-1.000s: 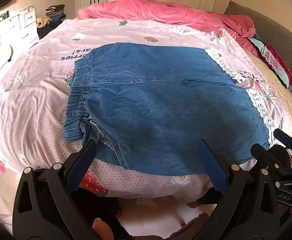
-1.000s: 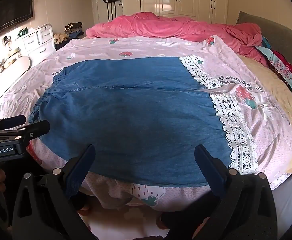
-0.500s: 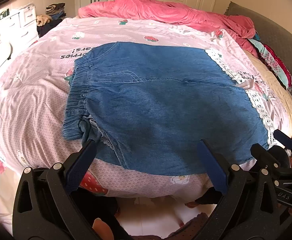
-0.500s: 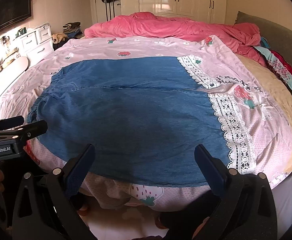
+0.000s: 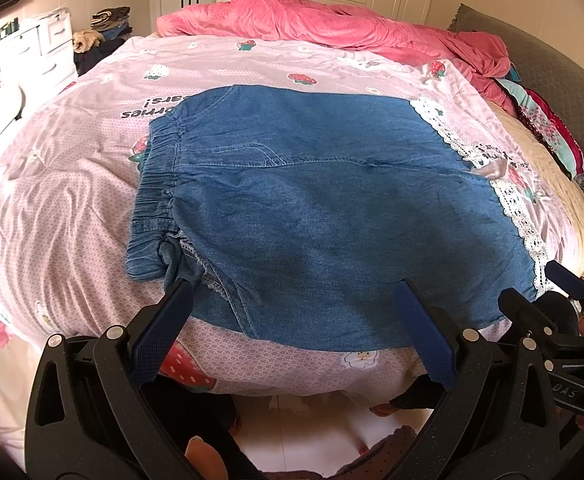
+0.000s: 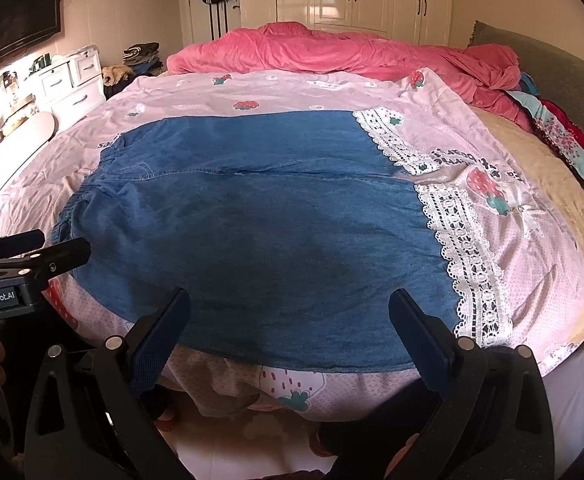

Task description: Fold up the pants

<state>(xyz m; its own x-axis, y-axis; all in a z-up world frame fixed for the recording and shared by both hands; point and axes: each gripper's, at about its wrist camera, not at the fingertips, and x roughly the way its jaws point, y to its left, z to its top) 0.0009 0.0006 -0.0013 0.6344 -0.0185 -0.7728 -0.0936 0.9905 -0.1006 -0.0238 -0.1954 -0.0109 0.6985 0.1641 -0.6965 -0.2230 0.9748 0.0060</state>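
Observation:
Blue denim pants (image 5: 324, 208) lie flat across the bed, elastic waistband to the left, white lace hems to the right. They also show in the right wrist view (image 6: 260, 240). My left gripper (image 5: 292, 304) is open and empty, over the near edge of the pants by the waistband corner. My right gripper (image 6: 290, 312) is open and empty, over the near edge of the near leg. Each gripper shows at the edge of the other's view.
The pants rest on a pink strawberry-print sheet (image 5: 72, 184). A pink duvet (image 5: 332, 28) is bunched at the far side. A grey headboard (image 5: 552, 64) and folded clothes (image 5: 548, 132) are at the right. White drawers (image 6: 72, 80) stand at the left.
Both grippers have barely shifted; the view has crept slightly. The pants have not moved and both grippers stay open.

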